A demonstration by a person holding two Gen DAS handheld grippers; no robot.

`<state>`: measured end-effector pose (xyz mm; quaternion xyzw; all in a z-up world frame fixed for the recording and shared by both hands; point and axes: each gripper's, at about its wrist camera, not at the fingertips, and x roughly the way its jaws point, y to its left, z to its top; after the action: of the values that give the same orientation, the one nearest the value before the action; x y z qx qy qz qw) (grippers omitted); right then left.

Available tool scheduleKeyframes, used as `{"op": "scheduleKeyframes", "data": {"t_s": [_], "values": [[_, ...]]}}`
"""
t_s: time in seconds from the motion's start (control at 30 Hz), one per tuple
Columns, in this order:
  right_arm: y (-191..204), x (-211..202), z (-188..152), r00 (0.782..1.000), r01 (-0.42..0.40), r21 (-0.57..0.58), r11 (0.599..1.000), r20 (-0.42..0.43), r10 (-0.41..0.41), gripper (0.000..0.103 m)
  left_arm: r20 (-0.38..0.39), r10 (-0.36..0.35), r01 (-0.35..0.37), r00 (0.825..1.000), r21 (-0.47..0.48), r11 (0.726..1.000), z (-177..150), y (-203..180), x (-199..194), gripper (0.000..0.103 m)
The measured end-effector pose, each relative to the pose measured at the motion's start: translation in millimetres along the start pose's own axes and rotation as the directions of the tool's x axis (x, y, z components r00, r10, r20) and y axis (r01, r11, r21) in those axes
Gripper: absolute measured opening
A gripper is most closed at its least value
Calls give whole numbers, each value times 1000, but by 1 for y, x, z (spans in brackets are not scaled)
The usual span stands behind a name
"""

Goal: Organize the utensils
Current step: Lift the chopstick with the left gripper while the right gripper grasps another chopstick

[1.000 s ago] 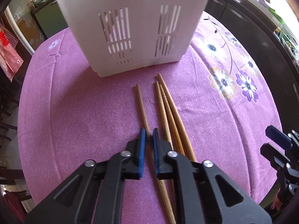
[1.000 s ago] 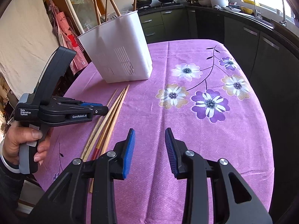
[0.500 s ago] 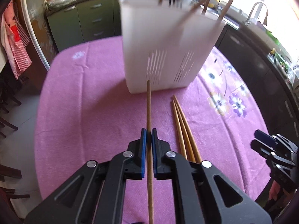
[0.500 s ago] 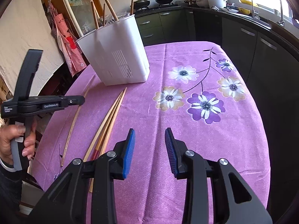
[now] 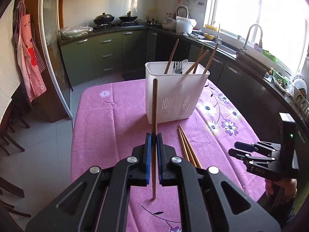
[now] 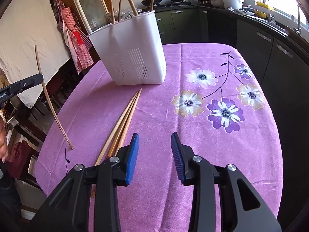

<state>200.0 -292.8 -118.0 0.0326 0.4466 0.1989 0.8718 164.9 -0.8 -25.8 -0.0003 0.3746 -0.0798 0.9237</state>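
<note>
Left claw (image 5: 152, 148) pinches one chopstick (image 5: 154, 104) before white holder (image 5: 173, 96)

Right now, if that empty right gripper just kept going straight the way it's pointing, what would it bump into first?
Most likely the purple tablecloth. The right gripper is open, angled downward, with only bare cloth ahead between its fingers. The loose chopsticks lie off to its left, and the white utensil holder stands farther back and left. Depth is uncertain.

Bright window (image 5: 260, 9) glare, sharp focus, fisheye-curved dark edges

Matt wooden chopstick (image 5: 154, 104), smooth white plastic holder (image 5: 176, 94), pink cloth tablecloth (image 5: 108, 127)
</note>
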Motion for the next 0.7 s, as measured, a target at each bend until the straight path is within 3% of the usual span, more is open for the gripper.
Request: {"op": "scheduleKeyframes", "data": {"t_s": [0.2,0.37,0.7], "values": [[15,34,25,994,-66,-31,997,-94,63,35,23,3,-3,1000,10,1000,-9,3,-12,6],[23,72,51,985,-48,-44,998,-170,40,20,27,-1,1,1000,6,1000,-12,8,-17,6],[44,112,57,964,-28,-90,996,-264,3,16,29,-14,13,999,11,1000,-15,12,-19,6]]}}
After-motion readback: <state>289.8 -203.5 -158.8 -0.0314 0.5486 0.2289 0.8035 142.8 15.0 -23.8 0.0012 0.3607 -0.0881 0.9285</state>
